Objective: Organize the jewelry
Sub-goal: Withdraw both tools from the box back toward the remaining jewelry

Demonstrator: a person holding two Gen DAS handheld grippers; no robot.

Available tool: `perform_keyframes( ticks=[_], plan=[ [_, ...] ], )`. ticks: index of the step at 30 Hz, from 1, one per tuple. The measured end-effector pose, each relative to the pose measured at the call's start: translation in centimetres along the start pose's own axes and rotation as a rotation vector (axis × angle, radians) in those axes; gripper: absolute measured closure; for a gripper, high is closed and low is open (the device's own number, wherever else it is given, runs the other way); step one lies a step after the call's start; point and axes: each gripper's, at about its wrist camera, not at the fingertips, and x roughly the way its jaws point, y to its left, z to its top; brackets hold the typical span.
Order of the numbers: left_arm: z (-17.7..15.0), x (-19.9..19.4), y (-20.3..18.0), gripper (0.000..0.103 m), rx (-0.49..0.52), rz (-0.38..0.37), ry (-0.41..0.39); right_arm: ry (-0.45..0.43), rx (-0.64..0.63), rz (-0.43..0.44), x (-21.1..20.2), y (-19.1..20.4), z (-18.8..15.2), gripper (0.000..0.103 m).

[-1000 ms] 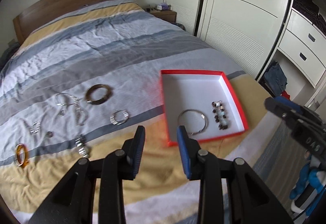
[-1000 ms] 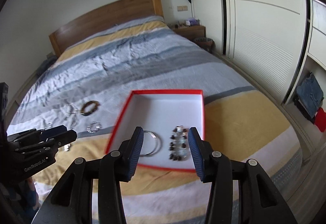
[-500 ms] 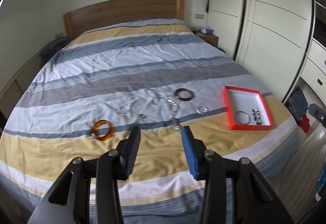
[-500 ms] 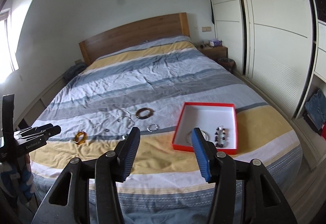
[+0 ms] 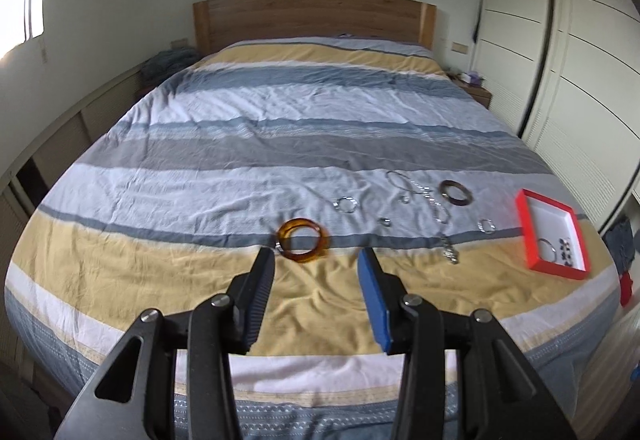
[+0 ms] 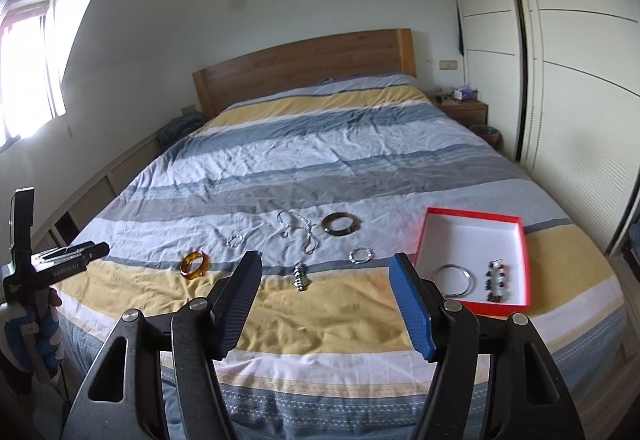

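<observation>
Loose jewelry lies on the striped bedspread: an amber bangle (image 5: 304, 246) (image 6: 195, 264), a dark brown bangle (image 5: 455, 193) (image 6: 340, 225), silver rings and chains (image 5: 420, 194) (image 6: 298, 228), a silver link piece (image 6: 301, 277). A red box with a white inside (image 5: 525, 228) (image 6: 474, 240) holds a silver bangle (image 6: 454, 279) and beaded earrings (image 6: 496, 280). My left gripper (image 5: 316, 260) is open and empty, just short of the amber bangle. My right gripper (image 6: 326, 266) is open and empty, back from the bed's foot edge. The left gripper also shows in the right wrist view (image 6: 72, 254).
The bed has a wooden headboard (image 6: 304, 68). White wardrobe doors (image 6: 568, 60) run along the right side. A nightstand (image 6: 464, 108) stands at the far right corner. A window (image 6: 28, 72) is on the left wall.
Both grippers have pulled back and up from the red box. The left one has swung left to face the amber bangle. Both stay open and empty.
</observation>
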Motion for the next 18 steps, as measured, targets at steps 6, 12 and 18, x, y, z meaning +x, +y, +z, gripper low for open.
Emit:
perform_keyframes(
  ticks=[6, 12, 18],
  plan=[
    [-0.6, 5.4, 2.8, 0.062, -0.073, 0.048, 0.043, 0.054, -0.016, 0.020, 6.1, 1.1, -1.3, 0.037],
    [-1.4, 11.7, 4.1, 0.062, -0.132, 0.067, 0.108, 0.142, -0.030, 0.032, 13.3, 1.5, -2.8, 0.038],
    [-1.4, 17.6, 4.3, 0.062, -0.167, 0.062, 0.175, 0.242, -0.034, 0.067, 20.5, 1.9, -4.5, 0.039]
  ],
)
